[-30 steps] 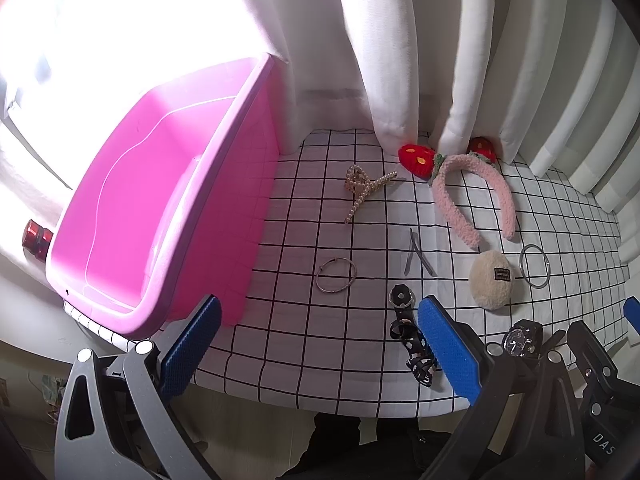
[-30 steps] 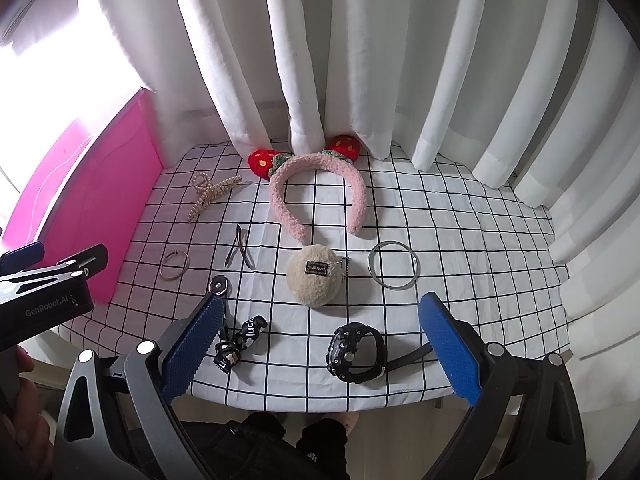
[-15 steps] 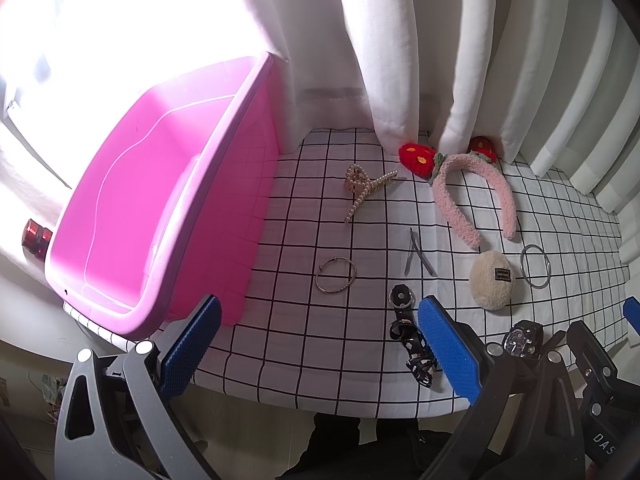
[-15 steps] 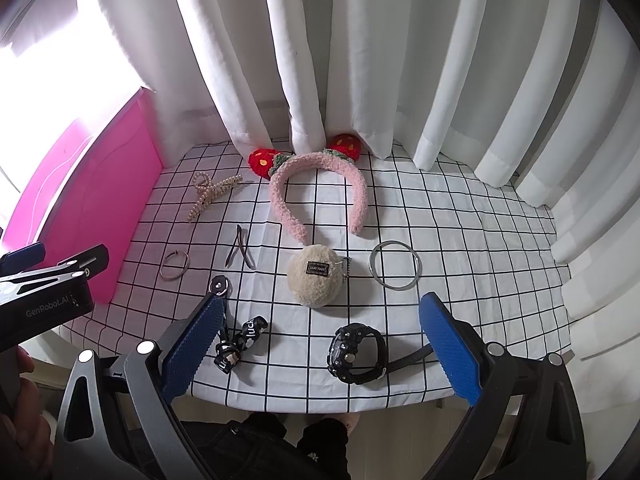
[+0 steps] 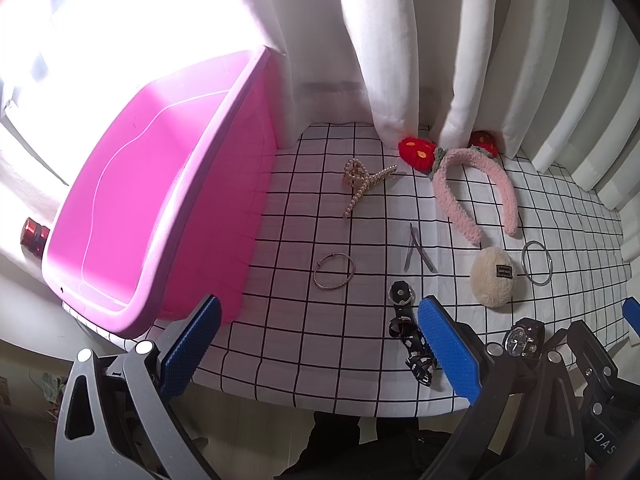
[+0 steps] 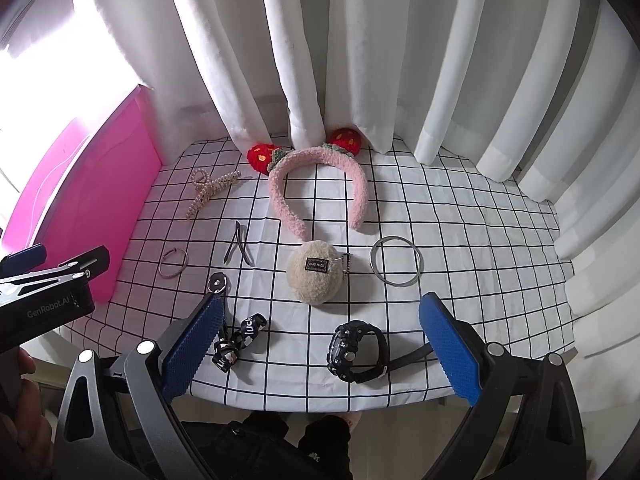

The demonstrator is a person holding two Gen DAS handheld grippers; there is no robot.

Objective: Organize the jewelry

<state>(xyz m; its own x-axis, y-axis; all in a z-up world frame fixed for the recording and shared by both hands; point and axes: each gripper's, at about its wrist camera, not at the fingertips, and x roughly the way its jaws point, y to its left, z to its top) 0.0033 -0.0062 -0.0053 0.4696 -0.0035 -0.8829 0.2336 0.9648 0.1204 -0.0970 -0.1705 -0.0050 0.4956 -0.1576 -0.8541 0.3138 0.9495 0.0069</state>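
Observation:
Jewelry lies spread on a checked cloth [image 6: 460, 216]: a pearl hair claw [image 6: 210, 192], a pink strawberry headband [image 6: 318, 184], a dark hair clip [image 6: 238, 244], a thin bangle [image 6: 173, 263], a cream plush clip [image 6: 316, 276], a silver bangle [image 6: 396, 262], a black watch [image 6: 356, 350] and a black strap charm [image 6: 236, 340]. A pink bin [image 5: 132, 208] stands at the left. My left gripper [image 5: 320, 352] is open above the cloth's near edge, short of the thin bangle [image 5: 334, 272]. My right gripper [image 6: 320, 348] is open, with the watch between its fingers but untouched.
White curtains [image 6: 360, 60] hang along the back and right of the table. A red object [image 5: 34, 232] sits beyond the pink bin at far left. A person's hand [image 6: 20, 400] holds the left gripper's handle. Dark clothing shows below the table's front edge.

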